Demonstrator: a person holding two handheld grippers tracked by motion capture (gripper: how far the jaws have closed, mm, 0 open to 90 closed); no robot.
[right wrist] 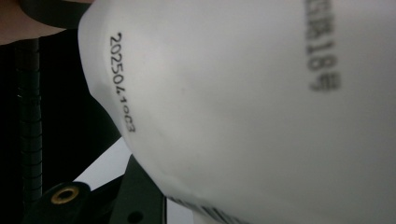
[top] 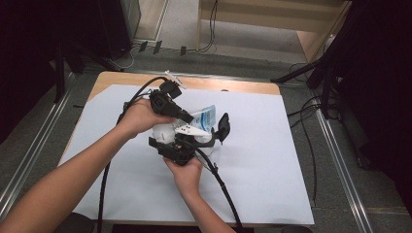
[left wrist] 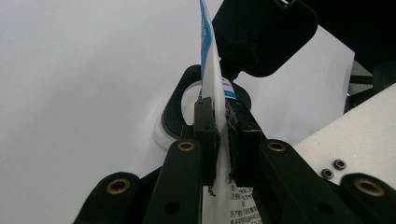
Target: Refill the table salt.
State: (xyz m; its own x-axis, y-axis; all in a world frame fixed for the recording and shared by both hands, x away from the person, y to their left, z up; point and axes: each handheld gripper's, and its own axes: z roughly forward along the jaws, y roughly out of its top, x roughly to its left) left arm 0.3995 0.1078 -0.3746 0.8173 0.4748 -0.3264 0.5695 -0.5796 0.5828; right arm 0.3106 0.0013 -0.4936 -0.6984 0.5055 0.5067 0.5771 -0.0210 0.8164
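A white pouch with a blue printed label hangs above the middle of the table, held between both grippers. My left gripper comes in from the upper left, shut on the pouch's thin flat edge; its pads pinch the sheet from both sides. My right gripper comes up from below, its jaws standing around the swollen white body of the pouch, which carries a printed date code close to the camera. One right fingertip shows just beyond the pouch edge.
A white sheet covers most of the wooden table. A small white item lies at the back edge. Black cables trail from both grippers toward the front. Dark stands and cables crowd the floor at the right.
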